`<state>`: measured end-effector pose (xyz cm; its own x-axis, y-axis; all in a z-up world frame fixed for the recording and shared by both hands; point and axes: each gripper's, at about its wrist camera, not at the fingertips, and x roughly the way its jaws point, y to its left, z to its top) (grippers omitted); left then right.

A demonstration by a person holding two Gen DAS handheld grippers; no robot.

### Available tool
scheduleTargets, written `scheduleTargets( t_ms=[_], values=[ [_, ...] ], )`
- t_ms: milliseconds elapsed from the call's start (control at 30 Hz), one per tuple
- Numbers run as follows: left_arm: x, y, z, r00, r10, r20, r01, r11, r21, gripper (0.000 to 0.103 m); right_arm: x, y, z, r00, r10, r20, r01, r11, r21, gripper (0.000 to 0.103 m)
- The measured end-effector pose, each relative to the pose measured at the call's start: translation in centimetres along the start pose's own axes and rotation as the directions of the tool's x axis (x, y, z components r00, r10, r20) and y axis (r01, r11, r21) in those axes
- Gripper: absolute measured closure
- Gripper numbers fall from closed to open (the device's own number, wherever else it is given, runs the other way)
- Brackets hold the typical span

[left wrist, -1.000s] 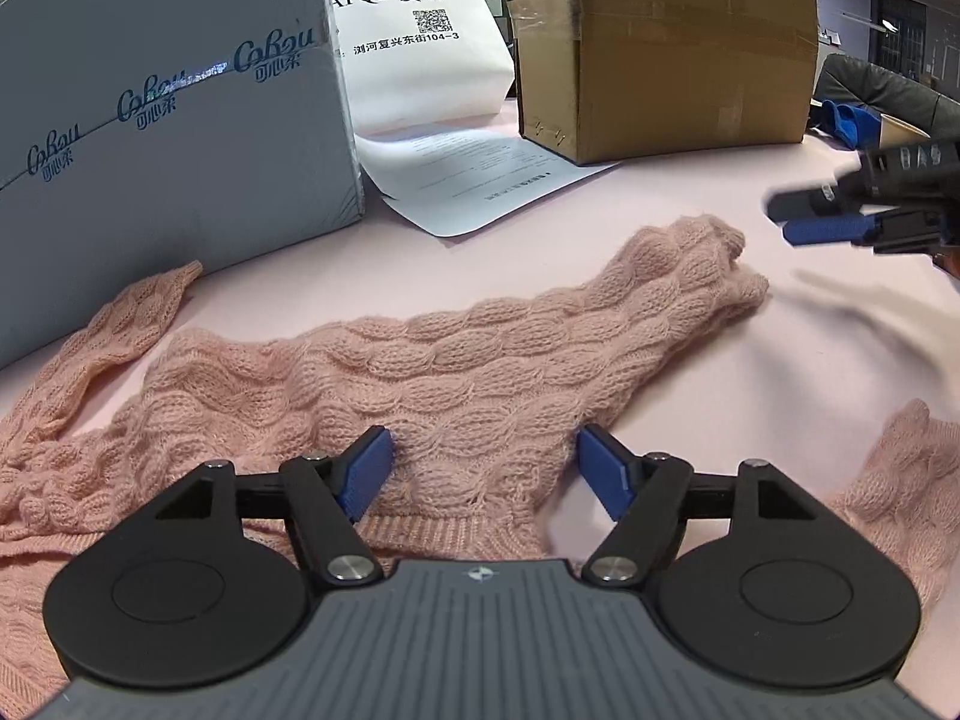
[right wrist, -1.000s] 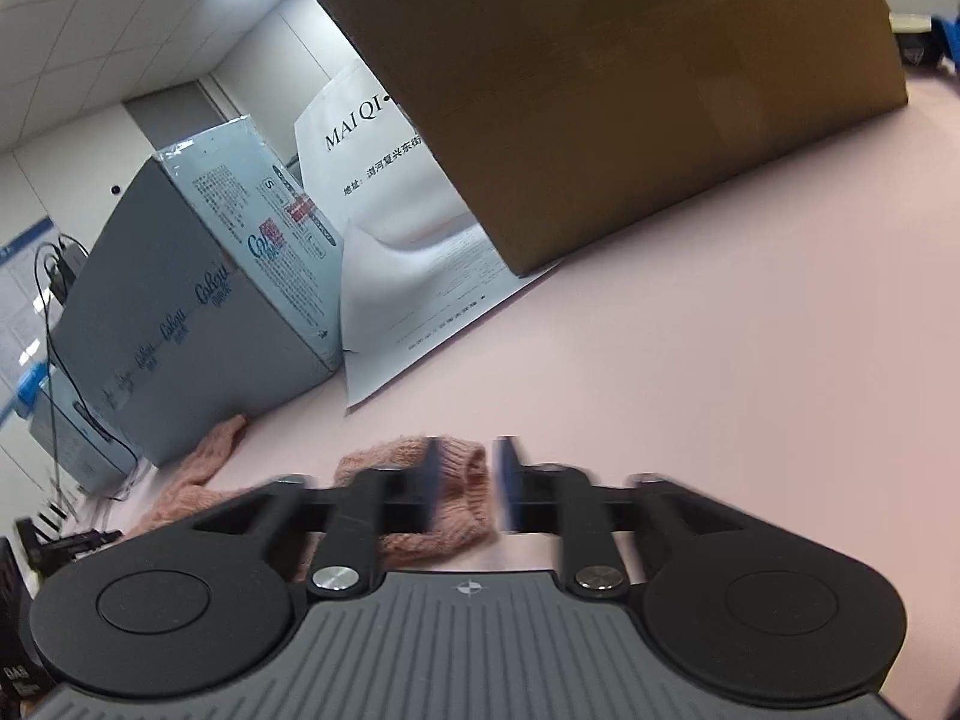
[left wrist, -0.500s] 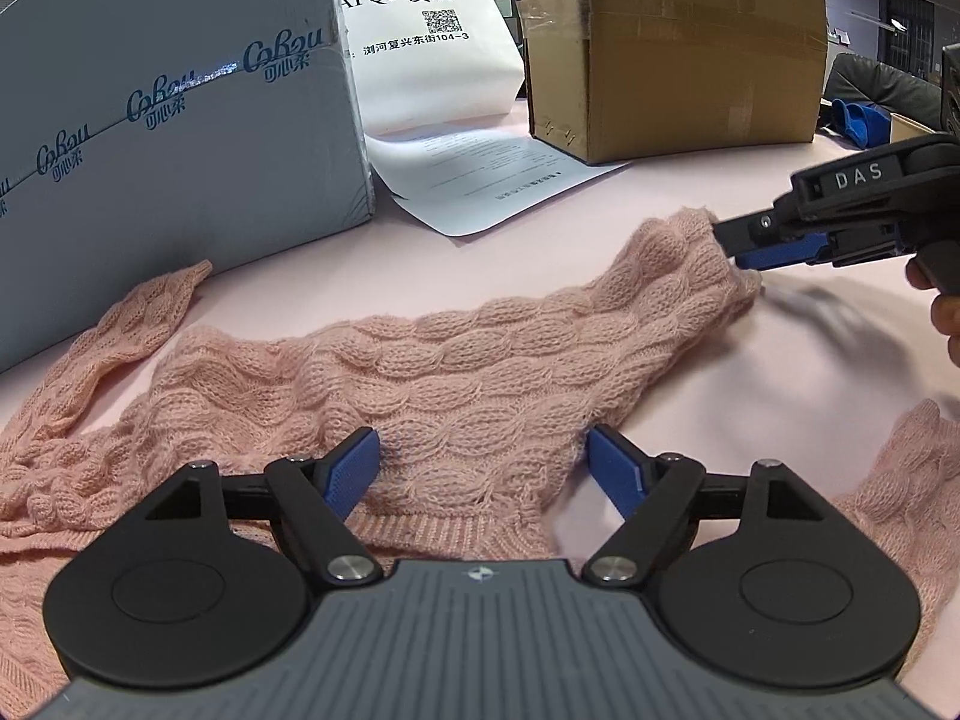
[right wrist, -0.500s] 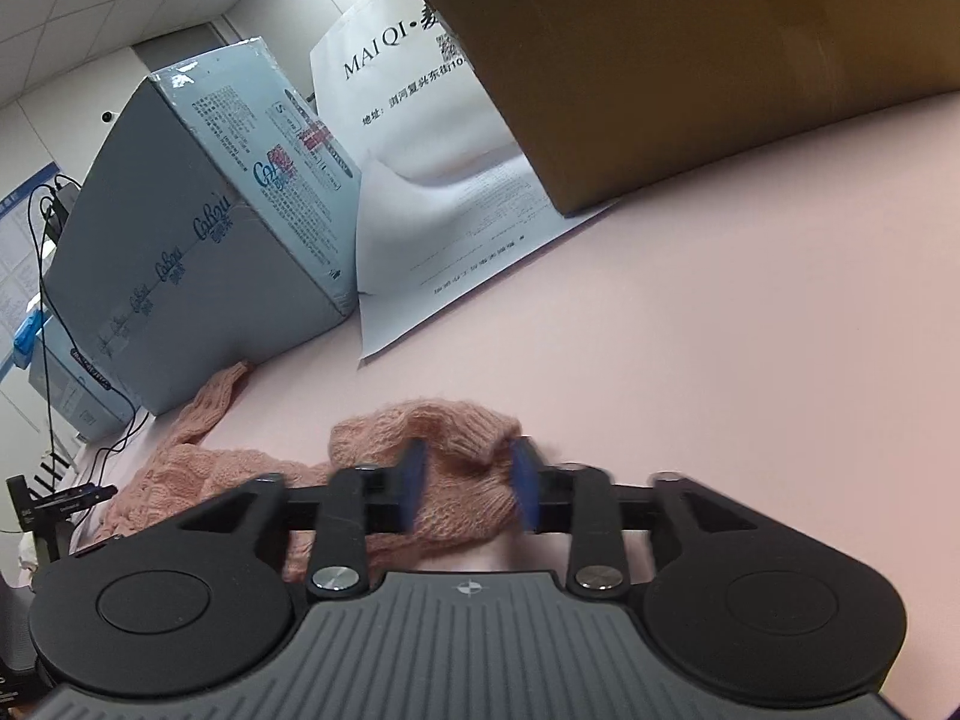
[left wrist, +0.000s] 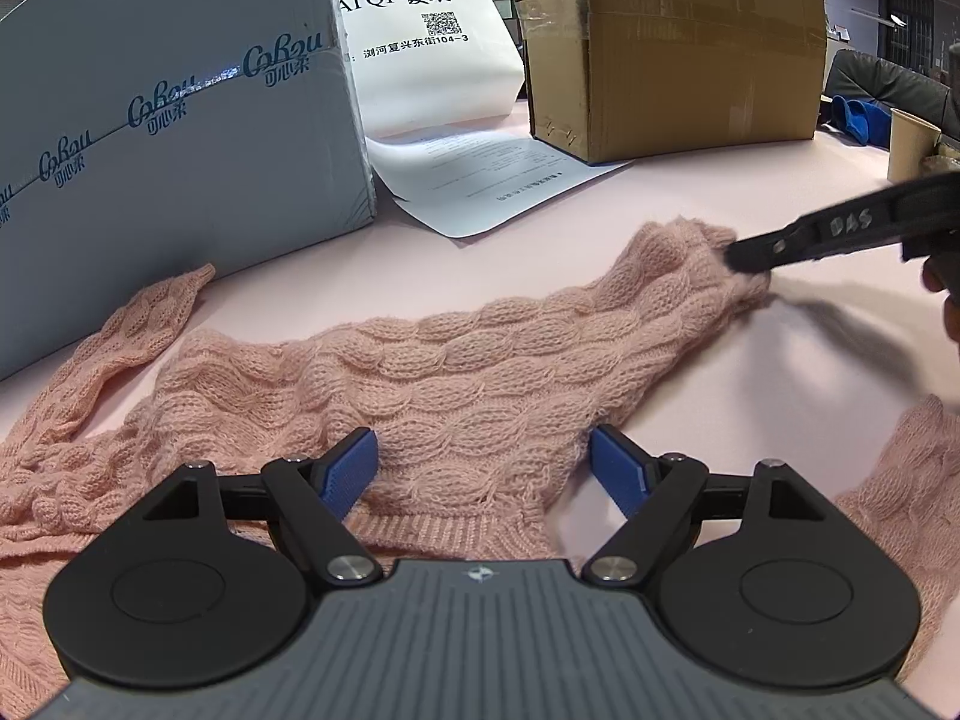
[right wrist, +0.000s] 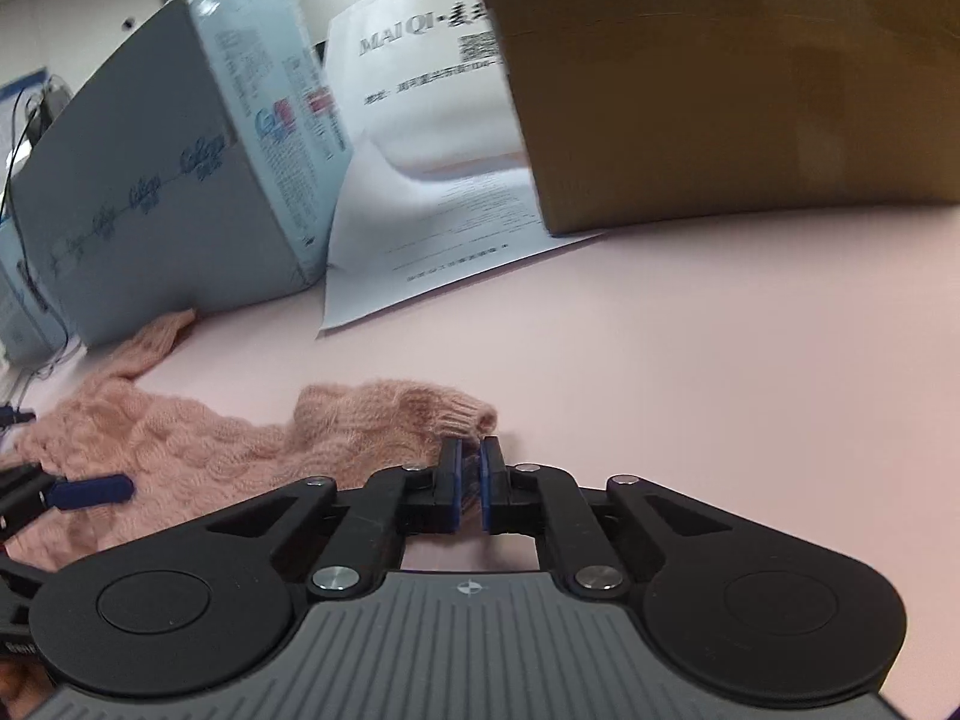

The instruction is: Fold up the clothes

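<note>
A pink cable-knit sweater (left wrist: 456, 372) lies spread on the pink table. My left gripper (left wrist: 483, 462) is open, its blue pads on either side of the sweater's body near the ribbed hem. My right gripper (right wrist: 471, 461) is shut on the cuff of the sleeve (right wrist: 420, 414) that stretches to the right. It shows in the left wrist view (left wrist: 738, 255) at the sleeve's end (left wrist: 690, 252). The other sleeve (left wrist: 150, 324) lies at the left by the grey box.
A grey carton (left wrist: 162, 120), a white bag (left wrist: 420, 48), a printed sheet (left wrist: 492, 180) and a brown cardboard box (left wrist: 672, 42) stand along the back. A paper cup (left wrist: 909, 144) is at the far right. Bare pink table (right wrist: 690, 360) lies right of the sleeve.
My right gripper came down from above the table to the sleeve cuff and closed on it. The left gripper stayed open over the sweater body.
</note>
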<state>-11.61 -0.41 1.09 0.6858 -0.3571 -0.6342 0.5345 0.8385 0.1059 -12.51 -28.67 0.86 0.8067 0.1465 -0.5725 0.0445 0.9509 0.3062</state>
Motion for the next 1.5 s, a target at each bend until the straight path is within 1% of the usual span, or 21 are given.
scheduleTargets(
  t_ms=[100, 200, 300, 367, 467, 533, 600, 667, 700, 767, 833, 867, 933, 1067, 1200, 1267, 1300, 1333, 1400, 1467, 1500],
  values=[
    [-0.1, 0.0, 0.0, 1.0, 0.001, -0.003, -0.001, 1.0, 0.005, 0.026, -1.5, -1.2, 0.1, 1.0, -0.007, 0.025, 0.006, 0.998, 0.061, 0.101],
    [-0.3, 0.1, 0.1, 1.0, 0.006, -0.009, -0.006, 1.0, 0.013, 0.026, -2.5, -2.7, -0.5, 1.0, -0.018, -0.001, 0.018, 0.993, 0.114, 0.103],
    [-0.6, 0.4, 0.2, 1.0, 0.009, -0.017, -0.009, 1.0, 0.012, 0.027, -2.9, -3.6, -0.8, 0.996, -0.087, -0.006, 0.087, 0.99, 0.11, 0.102],
    [-0.9, 0.8, 0.4, 1.0, 0.011, -0.015, -0.011, 1.0, 0.004, 0.027, -3.3, -3.5, -0.8, 0.998, -0.057, 0.034, 0.052, 0.99, 0.129, 0.102],
    [-2.1, 1.5, 0.7, 0.999, 0.019, 0.047, -0.017, 0.999, -0.041, 0.026, -3.8, -3.0, -0.8, 0.995, 0.001, 0.104, -0.017, 0.989, 0.148, 0.099],
    [-3.0, 2.0, 0.9, 0.994, 0.025, 0.105, -0.016, 0.996, -0.088, 0.023, -3.7, -1.8, -0.6, 0.99, 0.061, 0.125, -0.075, 0.991, 0.109, 0.098],
    [-3.9, 2.5, 1.1, 0.986, 0.034, 0.163, -0.012, 0.991, -0.135, 0.022, -2.8, 0.0, -0.1, 0.988, 0.123, 0.097, -0.129, 0.99, 0.058, 0.094],
    [-3.8, 3.0, 1.3, 0.985, 0.039, 0.169, -0.01, 0.985, -0.171, 0.022, -1.5, 1.4, 0.2, 0.989, 0.141, 0.044, -0.143, 0.989, 0.032, 0.091],
    [-3.4, 3.2, 1.3, 0.987, 0.043, 0.154, -0.014, 0.983, -0.185, 0.022, -0.8, 1.9, 0.3, 0.991, 0.134, 0.016, -0.134, 0.991, 0.018, 0.091],
    [-2.1, 3.4, 1.3, 0.993, 0.076, 0.087, -0.056, 0.977, -0.205, 0.022, 0.6, 2.0, -0.2, 0.997, 0.054, -0.054, -0.055, 0.998, -0.006, 0.091],
    [0.1, 3.6, 0.9, 0.992, 0.122, -0.028, -0.125, 0.965, -0.232, 0.022, 0.5, 1.3, -0.5, 0.998, 0.042, -0.057, -0.042, 0.999, 0.005, 0.096],
    [0.8, 3.7, 0.7, 0.99, 0.134, -0.054, -0.143, 0.961, -0.238, 0.02, 0.2, 1.0, -0.6, 0.998, 0.029, -0.051, -0.029, 1.0, 0.005, 0.096],
    [1.1, 3.6, 0.5, 0.988, 0.149, -0.045, -0.155, 0.962, -0.224, 0.019, -0.4, 0.8, -1.1, 0.999, -0.024, -0.028, 0.023, 0.999, -0.027, 0.103],
    [1.2, 2.8, 0.2, 0.983, 0.18, -0.023, -0.181, 0.966, -0.185, 0.017, -1.2, 0.8, -1.9, 0.998, -0.067, 0.002, 0.067, 0.994, -0.091, 0.103],
    [0.6, 3.4, 0.4, 0.988, 0.153, 0.002, -0.15, 0.972, -0.183, 0.019, -1.2, 1.5, -2.2, 0.995, -0.1, 0.028, 0.102, 0.986, -0.131, 0.103],
    [-1.1, 4.3, 0.8, 0.984, 0.173, 0.049, -0.162, 0.971, -0.179, 0.019, -1.6, 2.0, -2.5, 0.993, -0.104, 0.05, 0.111, 0.981, -0.158, 0.097],
    [-2.5, 4.9, 0.9, 0.976, 0.202, 0.075, -0.184, 0.963, -0.195, 0.019, -1.8, 2.2, -2.7, 0.993, -0.105, 0.063, 0.114, 0.98, -0.165, 0.084],
    [-4.2, 5.6, 0.9, 0.969, 0.227, 0.102, -0.201, 0.956, -0.214, 0.019, -2.2, 2.4, -2.8, 0.991, -0.105, 0.078, 0.117, 0.979, -0.168, 0.056],
    [-9.1, 7.6, 0.0, 0.949, 0.263, 0.172, -0.215, 0.943, -0.254, 0.019, -2.7, 2.5, -3.0, 0.989, -0.109, 0.099, 0.124, 0.979, -0.162, 0.031],
    [-12.6, 9.2, -1.3, 0.928, 0.322, 0.187, -0.265, 0.924, -0.274, 0.011, -3.5, 2.6, -3.1, 0.993, -0.062, 0.1, 0.077, 0.986, -0.147, 0.031],
    [-14.7, 10.2, -2.3, 0.908, 0.38, 0.175, -0.323, 0.903, -0.282, 0.011, -3.7, 2.7, -3.2, 0.994, -0.044, 0.099, 0.058, 0.988, -0.145, 0.031]
  ],
)
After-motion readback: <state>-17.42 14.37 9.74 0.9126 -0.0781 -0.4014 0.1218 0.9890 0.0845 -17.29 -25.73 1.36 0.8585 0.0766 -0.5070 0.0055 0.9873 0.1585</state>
